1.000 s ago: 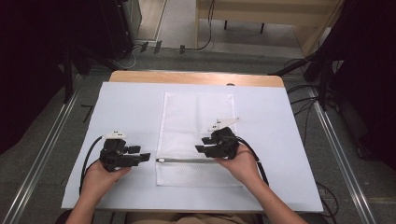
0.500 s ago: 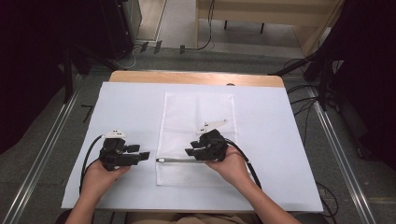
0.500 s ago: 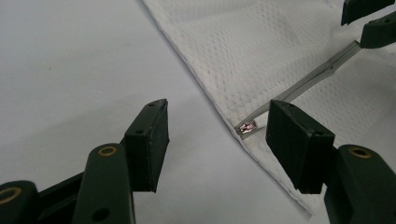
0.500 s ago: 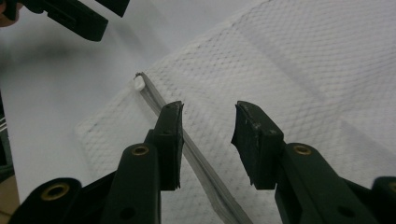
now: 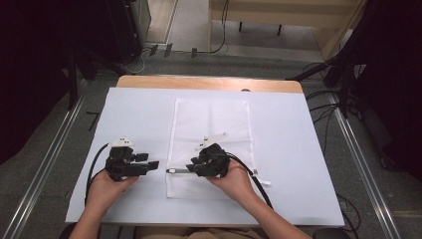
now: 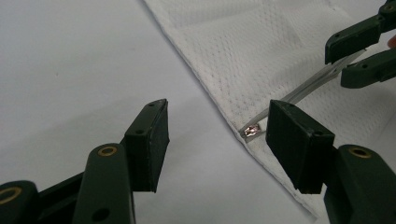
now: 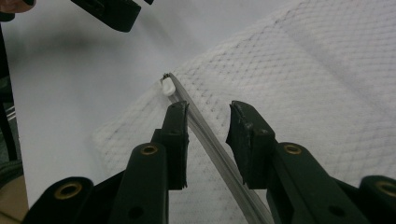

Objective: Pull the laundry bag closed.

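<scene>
White mesh bag (image 5: 209,144) lies flat in the middle of the frame in the high view, on a pale sheet covering the table (image 5: 298,149). A grey zipper track (image 7: 210,140) crosses its lower part, ending in a small white slider (image 7: 165,87) at the bag's left edge.

The right gripper (image 5: 201,167) sits over the zipper at lower centre, its jaws parted and straddling the track without visibly pinching it. The left gripper (image 5: 149,166) rests at lower left, just beside the bag's edge, jaws wide apart and holding nothing.

The bag looks light, thin and floppy (likely to bunch or slide on the smooth sheet if tugged from one side only). The zipper track seems the stiffest part, so the slider, or the fabric edge close beside it, appears the best place to take hold, with the other gripper pinning the bag.
</scene>
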